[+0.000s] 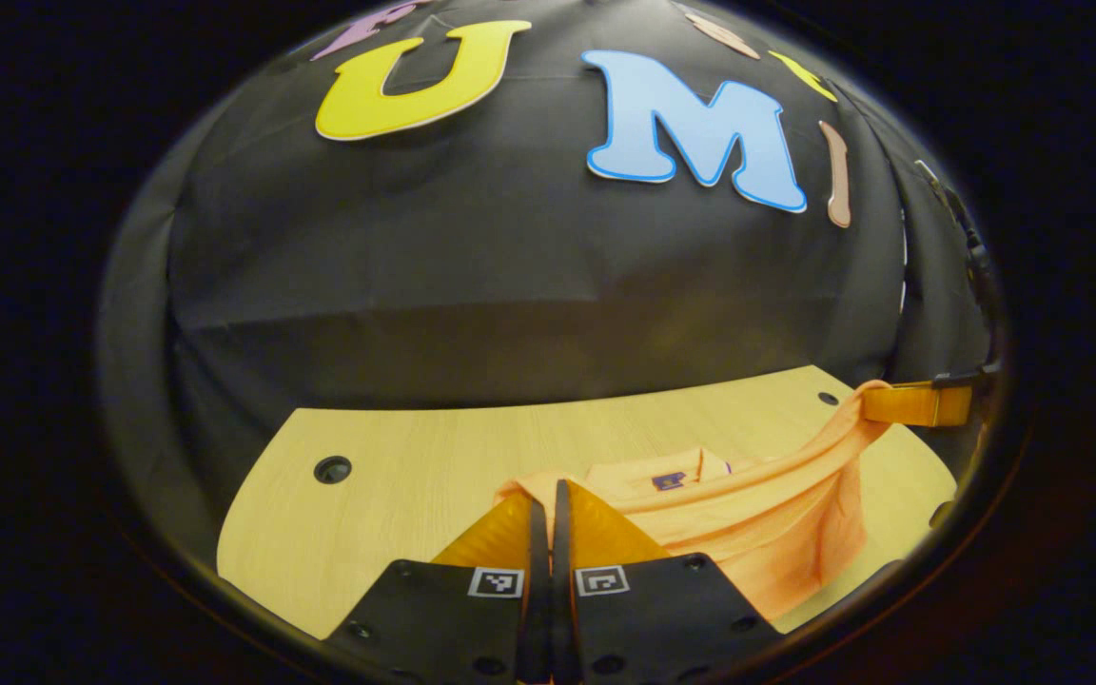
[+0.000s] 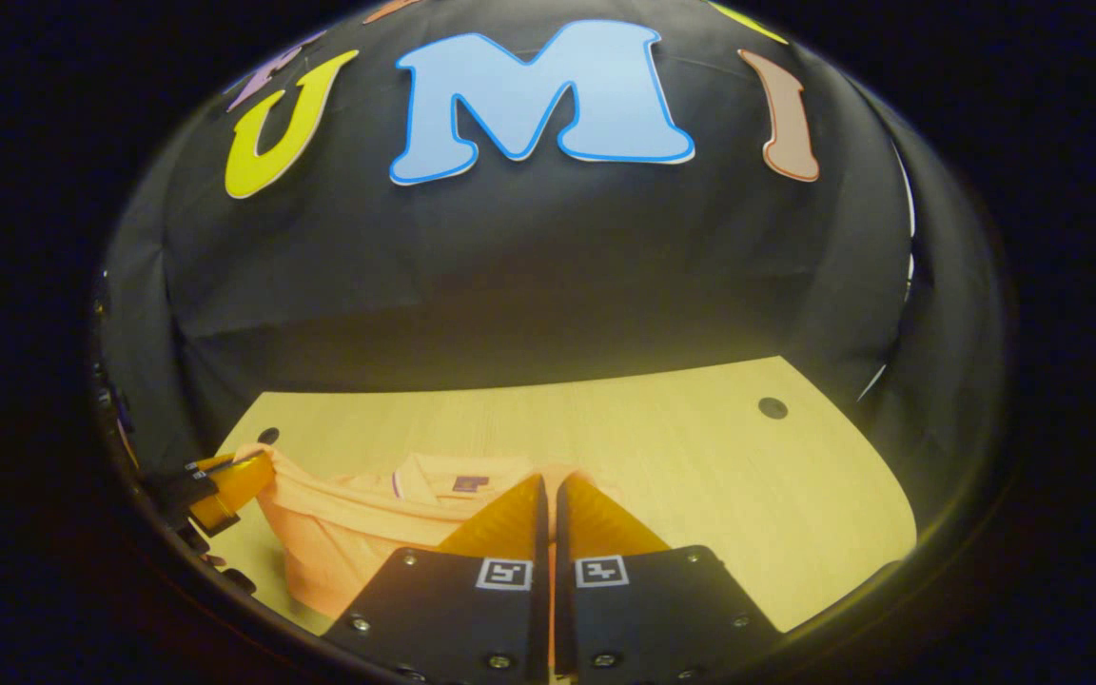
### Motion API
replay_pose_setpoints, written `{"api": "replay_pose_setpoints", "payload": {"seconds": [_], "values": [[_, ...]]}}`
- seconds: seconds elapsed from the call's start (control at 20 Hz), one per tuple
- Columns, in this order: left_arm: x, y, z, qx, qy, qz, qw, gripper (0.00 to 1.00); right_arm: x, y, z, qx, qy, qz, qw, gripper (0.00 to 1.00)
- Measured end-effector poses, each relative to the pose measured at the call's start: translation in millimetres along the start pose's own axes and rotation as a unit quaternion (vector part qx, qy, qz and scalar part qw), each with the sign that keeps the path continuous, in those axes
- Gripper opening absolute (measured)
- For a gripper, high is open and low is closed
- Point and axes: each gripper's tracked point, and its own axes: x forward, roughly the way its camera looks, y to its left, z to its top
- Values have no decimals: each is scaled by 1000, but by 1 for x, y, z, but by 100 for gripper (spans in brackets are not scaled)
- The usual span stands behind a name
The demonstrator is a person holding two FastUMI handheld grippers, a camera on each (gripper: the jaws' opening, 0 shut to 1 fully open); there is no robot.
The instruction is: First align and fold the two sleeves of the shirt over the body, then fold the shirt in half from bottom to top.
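An orange shirt [image 1: 757, 538] lies on the wooden table [image 1: 396, 466], its collar with a purple label [image 1: 667, 480] facing up. My left gripper [image 1: 548, 487] is shut on one corner of the shirt's lifted edge. That edge stretches up and right to my right gripper [image 1: 876, 400], which pinches the other corner above the table. In the right gripper view, the right gripper [image 2: 548, 480] is shut on the shirt [image 2: 358, 528]. The left gripper [image 2: 263, 468] holds the far corner at the left. The collar label [image 2: 469, 483] shows between them.
The table [image 2: 700, 476] has small round holes [image 1: 332, 468] [image 2: 773, 407] near its back corners. The black cloth wall [image 1: 510, 285] rises right behind the table's far edge. Bare wood lies to the left of the shirt in the left gripper view and to its right in the right gripper view.
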Motion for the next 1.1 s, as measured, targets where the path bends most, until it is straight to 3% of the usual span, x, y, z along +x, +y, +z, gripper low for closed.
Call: {"api": "replay_pose_setpoints", "payload": {"seconds": [0.5, 0.95, 1.05, 1.1], "values": [[58, 13, -36, 15, 7, 23, 1000, 6, 75, -3, -34, -53, 41, -21, 998, 2], [69, 20, -62, 26, 43, 41, 998, 12, 90, -2, -67, -71, 88, -10, 993, 4], [66, 19, -63, 26, 47, 44, 998, 12, 87, 0, -69, -77, 91, -4, 993, 6], [63, 19, -62, 23, 44, 44, 998, 15, 85, 0, -68, -81, 90, -2, 993, 14]]}}
